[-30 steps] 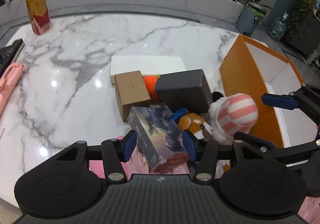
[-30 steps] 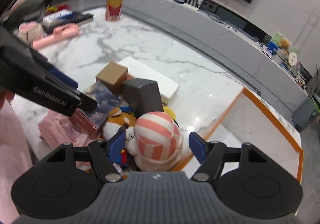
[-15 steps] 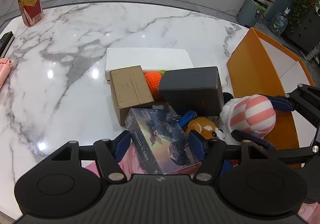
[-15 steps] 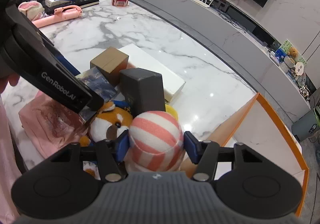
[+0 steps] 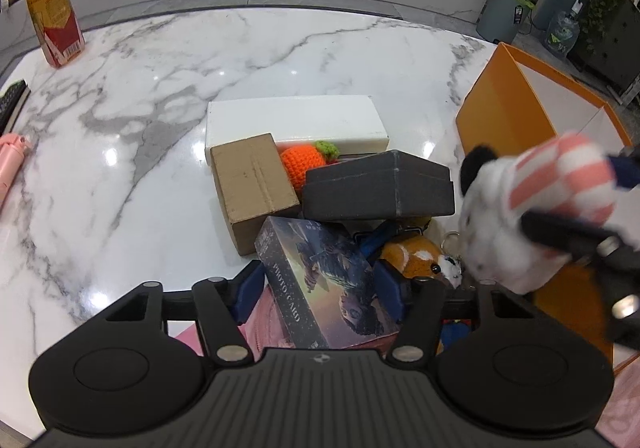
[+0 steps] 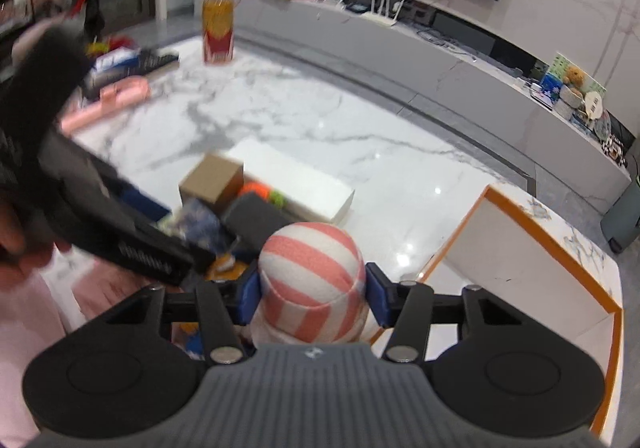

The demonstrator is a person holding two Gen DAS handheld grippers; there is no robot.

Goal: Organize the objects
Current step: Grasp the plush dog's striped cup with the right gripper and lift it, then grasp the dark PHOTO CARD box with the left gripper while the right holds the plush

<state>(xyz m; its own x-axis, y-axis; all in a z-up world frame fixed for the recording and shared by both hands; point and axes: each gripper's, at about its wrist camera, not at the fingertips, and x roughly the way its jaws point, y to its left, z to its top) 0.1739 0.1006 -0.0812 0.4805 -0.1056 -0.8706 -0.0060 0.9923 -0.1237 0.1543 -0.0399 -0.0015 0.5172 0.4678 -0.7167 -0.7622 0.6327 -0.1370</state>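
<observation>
A jumble lies on the marble table (image 5: 160, 95): a brown carton (image 5: 252, 183), a dark grey box (image 5: 376, 187), a crocheted orange (image 5: 302, 163), a white flat box (image 5: 296, 119), a fox plush (image 5: 416, 256) and a picture card box (image 5: 320, 280). My left gripper (image 5: 318, 288) straddles the card box. Its jaws are closing, with slim gaps still showing at the pads. My right gripper (image 6: 312, 292) is closing on a pink-and-white striped plush (image 6: 312, 260), pads pressed into its sides. It holds the plush (image 5: 560, 183) off the pile beside the orange bin (image 5: 504, 103).
The orange bin's white inside (image 6: 500, 260) lies open to the right of the held plush. A pink cloth (image 5: 272, 324) sits under the card box. A drink bottle (image 5: 56, 27), a black remote (image 5: 12, 99) and a pink object (image 5: 10, 163) stand along the table's far left.
The right gripper's jaws narrowed onto the striped plush and raised it off the pile. The left gripper's jaws widened around the card box, then came in again.
</observation>
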